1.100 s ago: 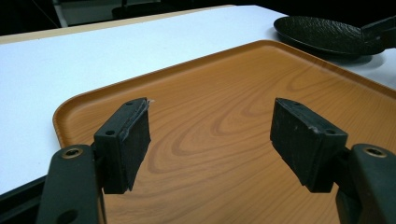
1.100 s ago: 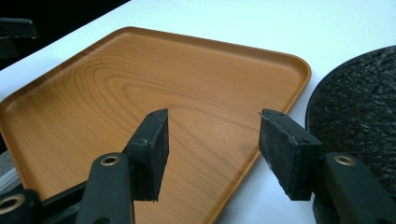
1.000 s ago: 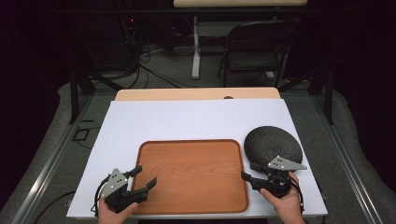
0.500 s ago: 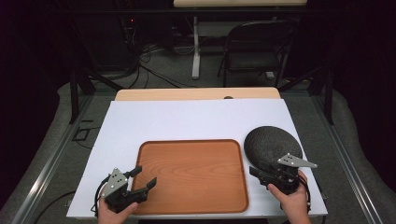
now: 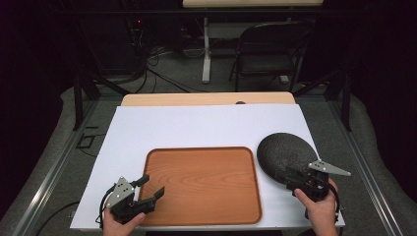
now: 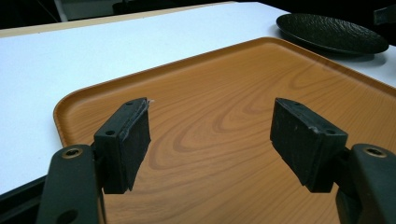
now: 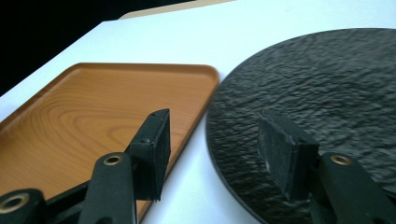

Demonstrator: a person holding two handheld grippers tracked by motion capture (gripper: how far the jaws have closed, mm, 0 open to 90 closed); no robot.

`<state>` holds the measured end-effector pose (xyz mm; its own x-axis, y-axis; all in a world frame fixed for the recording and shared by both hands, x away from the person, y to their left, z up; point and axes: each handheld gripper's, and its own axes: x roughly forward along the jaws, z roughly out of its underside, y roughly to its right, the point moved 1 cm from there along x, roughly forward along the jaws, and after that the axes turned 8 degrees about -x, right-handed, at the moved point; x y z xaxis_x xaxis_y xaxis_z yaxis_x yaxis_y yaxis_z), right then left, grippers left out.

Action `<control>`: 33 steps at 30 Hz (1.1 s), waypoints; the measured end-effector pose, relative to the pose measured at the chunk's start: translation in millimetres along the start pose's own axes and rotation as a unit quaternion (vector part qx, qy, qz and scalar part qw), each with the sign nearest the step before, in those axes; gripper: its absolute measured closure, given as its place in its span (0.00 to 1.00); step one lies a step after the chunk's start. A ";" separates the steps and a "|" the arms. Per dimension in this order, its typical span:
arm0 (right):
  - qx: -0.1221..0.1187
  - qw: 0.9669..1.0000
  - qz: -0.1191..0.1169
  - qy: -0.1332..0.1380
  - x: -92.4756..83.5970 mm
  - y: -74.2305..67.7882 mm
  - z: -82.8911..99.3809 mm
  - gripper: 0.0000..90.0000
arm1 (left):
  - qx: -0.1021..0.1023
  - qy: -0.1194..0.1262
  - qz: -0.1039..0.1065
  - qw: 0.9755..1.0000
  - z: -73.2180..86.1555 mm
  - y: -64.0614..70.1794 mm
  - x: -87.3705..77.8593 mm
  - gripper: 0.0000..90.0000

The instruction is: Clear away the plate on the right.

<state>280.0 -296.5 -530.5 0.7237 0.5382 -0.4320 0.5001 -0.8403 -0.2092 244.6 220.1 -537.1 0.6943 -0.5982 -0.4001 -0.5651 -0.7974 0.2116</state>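
A wooden tray [image 5: 201, 184] lies on the white tabletop [image 5: 196, 128], with a black textured plate [image 5: 285, 152] just to its right. My left gripper [image 5: 150, 187] hovers open over the tray's near left corner; its pads [image 6: 128, 137] frame bare tray wood [image 6: 224, 112] and the plate [image 6: 331, 32] shows far off. My right gripper [image 5: 287, 173] stands open at the plate's near edge. In the right gripper view one pad is over the gap beside the tray [image 7: 84, 112], the other over the plate [image 7: 327, 93]. Nothing is held.
A lighter wooden table edge [image 5: 206, 98] runs behind the white top. Beyond it stand a folding chair [image 5: 268, 54] and floor cables [image 5: 162, 64] in a dark room. Metal rails [image 5: 54, 167] flank the table.
My right gripper has moved to the right and slightly forward along the plate's near edge. The left gripper has stayed where it was.
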 end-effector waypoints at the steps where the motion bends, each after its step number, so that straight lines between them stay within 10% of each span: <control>1: 0.005 1.000 0.002 0.000 -1.4 1.9 -0.2 0.49 | -0.001 0.000 -0.001 1.000 0.1 -0.1 0.1 0.32; 33: 0.113 0.991 0.071 0.004 -32.0 63.0 10.6 0.49 | -0.002 0.000 -0.001 1.000 0.1 -0.8 0.0 0.32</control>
<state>283.3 -367.3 -539.2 0.7839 0.4128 -0.4637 0.2741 -0.9004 -0.3380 245.0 220.7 -537.3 0.6948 -0.5970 -0.4011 -0.5622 -0.7986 0.2149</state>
